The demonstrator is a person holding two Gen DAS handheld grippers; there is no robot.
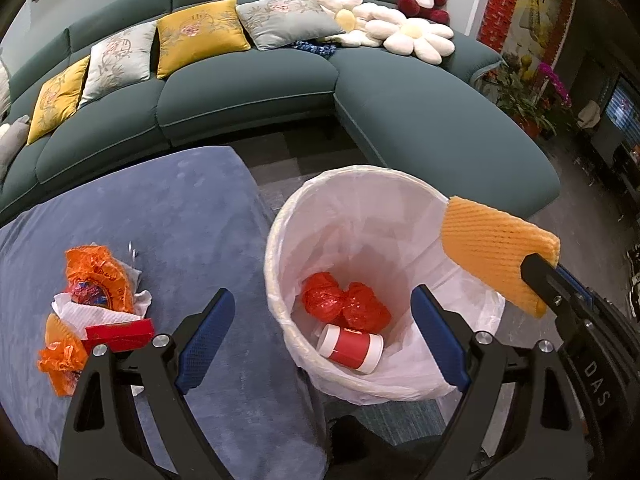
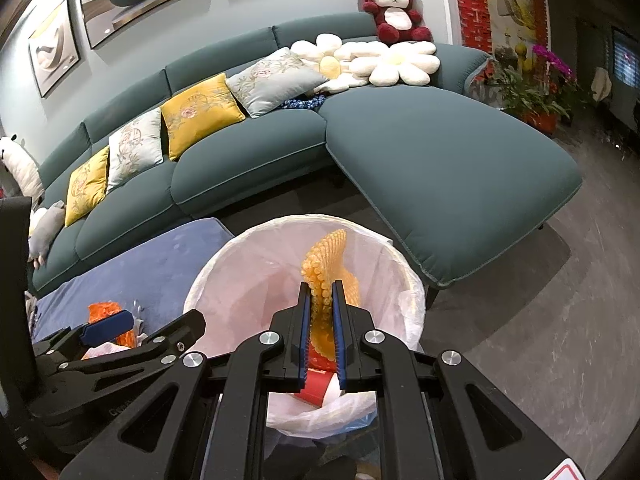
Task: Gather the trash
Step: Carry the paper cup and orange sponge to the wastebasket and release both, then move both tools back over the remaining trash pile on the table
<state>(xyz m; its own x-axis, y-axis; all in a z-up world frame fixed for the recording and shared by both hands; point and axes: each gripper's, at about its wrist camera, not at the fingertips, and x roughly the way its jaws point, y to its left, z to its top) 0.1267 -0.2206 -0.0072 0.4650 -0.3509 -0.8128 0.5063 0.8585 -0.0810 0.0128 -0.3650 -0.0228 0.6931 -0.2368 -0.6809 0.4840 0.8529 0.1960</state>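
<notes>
Left wrist view, reading left to right: at about 8 o'clock a heap of trash (image 1: pixel 96 308) — orange wrappers, white paper, a red box — lies on the blue cloth (image 1: pixel 168 216), its near edge hidden behind the left gripper (image 1: pixel 320 336), whose jaws stand spread wide with nothing between them. Past centre, the white-lined bin (image 1: pixel 280 240) holds a red bag (image 1: pixel 344 300) and a red-and-white cup (image 1: pixel 352 348), the bin's near rim cut off by the fingers. At 3 o'clock the right gripper (image 1: pixel 532 276) pinches an orange foam net (image 1: pixel 496 244), ribbed and flattened, above the bin's rim.
</notes>
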